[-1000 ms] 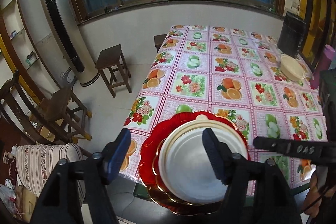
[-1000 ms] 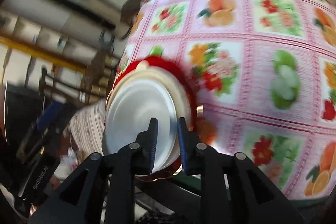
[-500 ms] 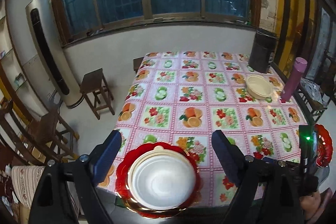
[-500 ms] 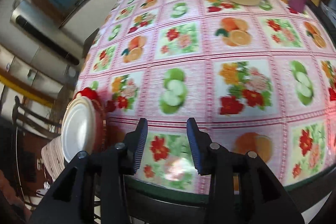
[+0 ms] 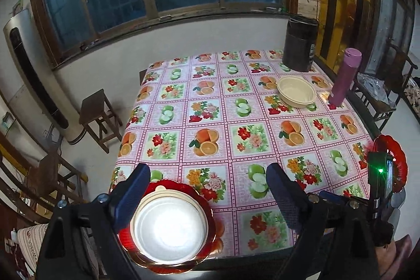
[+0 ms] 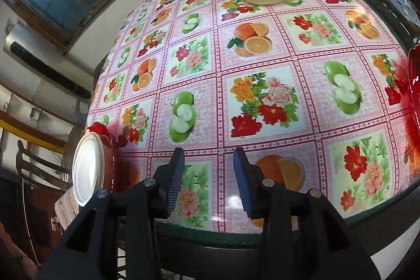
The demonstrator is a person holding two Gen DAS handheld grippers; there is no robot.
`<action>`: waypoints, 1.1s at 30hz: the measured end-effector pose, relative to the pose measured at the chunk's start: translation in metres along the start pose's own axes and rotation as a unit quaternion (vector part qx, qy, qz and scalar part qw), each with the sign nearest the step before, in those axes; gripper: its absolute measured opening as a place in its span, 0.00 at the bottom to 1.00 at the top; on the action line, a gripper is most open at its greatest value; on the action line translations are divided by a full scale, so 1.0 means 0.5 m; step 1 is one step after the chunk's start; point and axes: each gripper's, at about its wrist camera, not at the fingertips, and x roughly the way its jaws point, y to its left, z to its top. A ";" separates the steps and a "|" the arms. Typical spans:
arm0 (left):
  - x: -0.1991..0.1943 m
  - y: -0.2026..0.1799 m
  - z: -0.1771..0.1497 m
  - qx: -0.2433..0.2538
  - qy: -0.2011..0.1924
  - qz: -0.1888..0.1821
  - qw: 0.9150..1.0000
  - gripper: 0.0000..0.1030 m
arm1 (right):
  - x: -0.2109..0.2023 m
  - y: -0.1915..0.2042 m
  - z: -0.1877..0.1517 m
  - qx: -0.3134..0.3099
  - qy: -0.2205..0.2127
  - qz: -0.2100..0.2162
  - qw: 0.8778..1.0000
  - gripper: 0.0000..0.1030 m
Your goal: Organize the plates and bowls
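While a fruit-and-flower tablecloth [image 5: 236, 122] covers the whole table, a dark canister [image 5: 300, 42] stands at the far edge and a purple bottle [image 5: 344, 76] rises just beside a cream bowl [image 5: 296, 94]. At the near left corner, a white plate [image 5: 169, 230] sits stacked on a red plate [image 5: 202, 194]; a second red plate [image 5: 399, 164] lies at the near right edge. Above the stack, the left gripper [image 5: 207, 196] hangs spread wide and empty. Over the near edge, the right gripper [image 6: 207, 180] hovers, jaws partly apart, gripping nothing.
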 end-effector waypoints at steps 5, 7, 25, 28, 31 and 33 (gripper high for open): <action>0.009 0.009 -0.001 -0.018 0.007 -0.024 1.000 0.89 | -0.004 0.001 0.005 -0.002 0.000 -0.005 1.000 0.39; 0.010 0.008 -0.001 -0.018 0.004 -0.021 1.000 0.89 | -0.006 0.004 0.007 -0.004 -0.001 -0.004 1.000 0.39; 0.023 0.052 -0.024 -0.036 0.012 0.011 0.999 0.89 | 0.008 0.052 0.018 -0.029 0.003 0.010 1.000 0.40; 0.021 0.059 -0.025 -0.038 0.011 0.013 0.999 0.89 | 0.012 0.061 0.018 -0.033 0.005 0.011 0.999 0.40; 0.018 0.061 -0.026 -0.037 0.007 0.016 0.999 0.89 | 0.013 0.069 0.017 -0.036 0.005 0.012 0.999 0.40; 0.017 0.061 -0.027 -0.034 0.004 0.018 0.999 0.89 | 0.013 0.072 0.016 -0.038 0.004 0.012 0.999 0.40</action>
